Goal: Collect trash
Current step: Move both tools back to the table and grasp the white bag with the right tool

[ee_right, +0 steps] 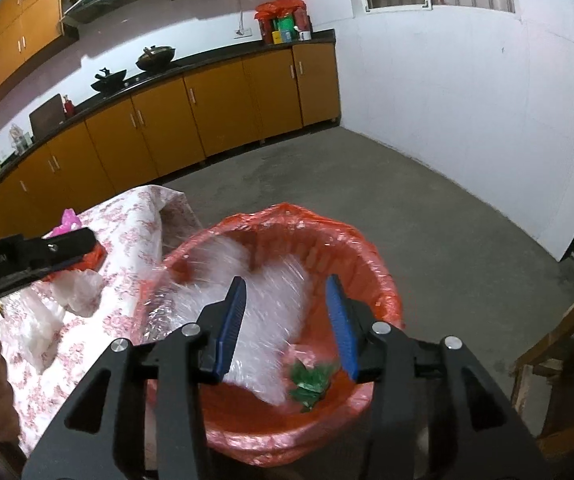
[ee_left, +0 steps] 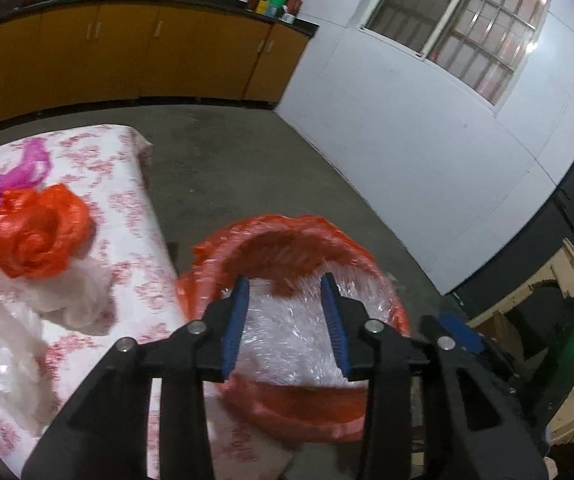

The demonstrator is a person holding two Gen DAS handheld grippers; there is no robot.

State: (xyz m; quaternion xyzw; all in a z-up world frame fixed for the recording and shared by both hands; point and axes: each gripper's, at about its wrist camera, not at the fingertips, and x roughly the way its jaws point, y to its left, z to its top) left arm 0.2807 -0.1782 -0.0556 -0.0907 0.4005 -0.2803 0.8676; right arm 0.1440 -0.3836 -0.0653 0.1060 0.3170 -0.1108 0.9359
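Both the left gripper (ee_left: 286,288) and right gripper (ee_right: 285,292) hang wide apart, holding nothing, above the red-lined bin (ee_right: 383,280). Clear plastic wrap (ee_right: 271,300) lies inside it.

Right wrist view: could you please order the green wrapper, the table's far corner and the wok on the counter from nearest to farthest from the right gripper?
From the right gripper:
1. Green wrapper, just beneath the fingers, inside the red-lined bin.
2. Table's far corner, ahead to the left, past the bin.
3. Wok, on the counter against the back wall.
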